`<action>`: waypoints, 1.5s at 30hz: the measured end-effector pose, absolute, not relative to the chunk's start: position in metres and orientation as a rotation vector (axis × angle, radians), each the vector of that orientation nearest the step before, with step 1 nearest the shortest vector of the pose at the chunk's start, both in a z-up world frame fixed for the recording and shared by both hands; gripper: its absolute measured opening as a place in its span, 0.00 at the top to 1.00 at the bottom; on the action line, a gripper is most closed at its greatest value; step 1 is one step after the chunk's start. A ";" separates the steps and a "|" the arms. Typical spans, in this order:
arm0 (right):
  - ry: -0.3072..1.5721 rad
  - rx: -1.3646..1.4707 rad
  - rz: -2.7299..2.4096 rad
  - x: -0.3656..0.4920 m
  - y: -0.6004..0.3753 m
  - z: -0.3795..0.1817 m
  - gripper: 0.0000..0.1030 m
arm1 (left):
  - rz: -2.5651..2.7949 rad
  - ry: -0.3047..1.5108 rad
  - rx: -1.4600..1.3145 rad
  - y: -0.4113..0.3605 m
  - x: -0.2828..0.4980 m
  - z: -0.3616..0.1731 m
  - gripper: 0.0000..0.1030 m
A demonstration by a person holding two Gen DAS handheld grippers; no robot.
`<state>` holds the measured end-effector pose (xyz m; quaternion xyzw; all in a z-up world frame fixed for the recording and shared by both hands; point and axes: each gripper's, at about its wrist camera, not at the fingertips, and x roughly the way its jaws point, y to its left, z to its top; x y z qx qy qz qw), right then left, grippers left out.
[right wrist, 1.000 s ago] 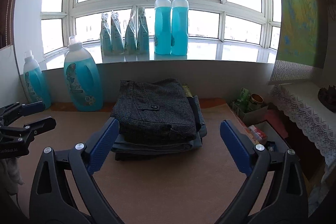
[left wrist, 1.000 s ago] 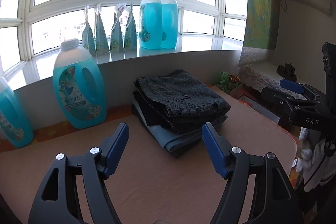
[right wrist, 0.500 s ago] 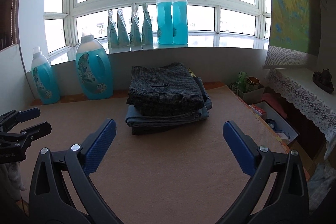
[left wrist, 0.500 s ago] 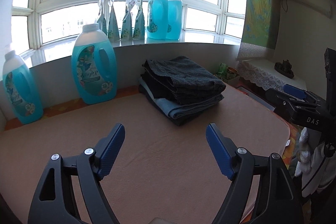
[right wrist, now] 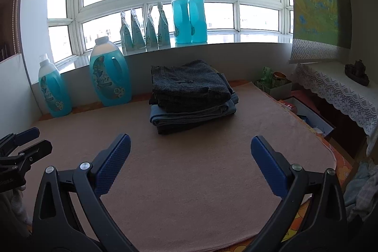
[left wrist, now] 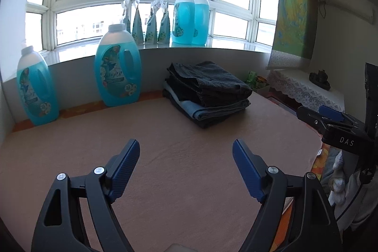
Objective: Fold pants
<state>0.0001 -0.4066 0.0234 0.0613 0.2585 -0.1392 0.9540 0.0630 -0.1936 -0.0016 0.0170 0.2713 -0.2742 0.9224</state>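
A stack of folded pants lies at the far side of the tan table, dark grey on top, blue denim and dark cloth below; it also shows in the right wrist view. My left gripper is open and empty, well short of the stack. My right gripper is open and empty, also well back from the stack. The right gripper shows at the right edge of the left view; the left gripper shows at the left edge of the right view.
Two blue detergent bottles stand at the table's back left by the wall. More bottles and pouches stand on the windowsill. A lace-covered shelf and boxes lie to the right. Loose cloth hangs at the table's right.
Both grippers have pulled back from the stack toward the near side of the table; the stack looks smaller and farther. Both stay open and empty.
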 end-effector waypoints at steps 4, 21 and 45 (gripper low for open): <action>0.525 0.128 -0.280 0.001 -0.407 0.023 0.00 | -0.558 0.562 0.026 -0.194 0.064 -0.001 0.21; 0.521 0.122 -0.272 -0.004 -0.396 0.028 0.00 | -0.573 0.538 0.039 -0.201 0.052 0.006 0.21; 0.522 0.125 -0.269 -0.003 -0.391 0.028 0.00 | -0.558 0.526 0.037 -0.201 0.053 0.011 0.21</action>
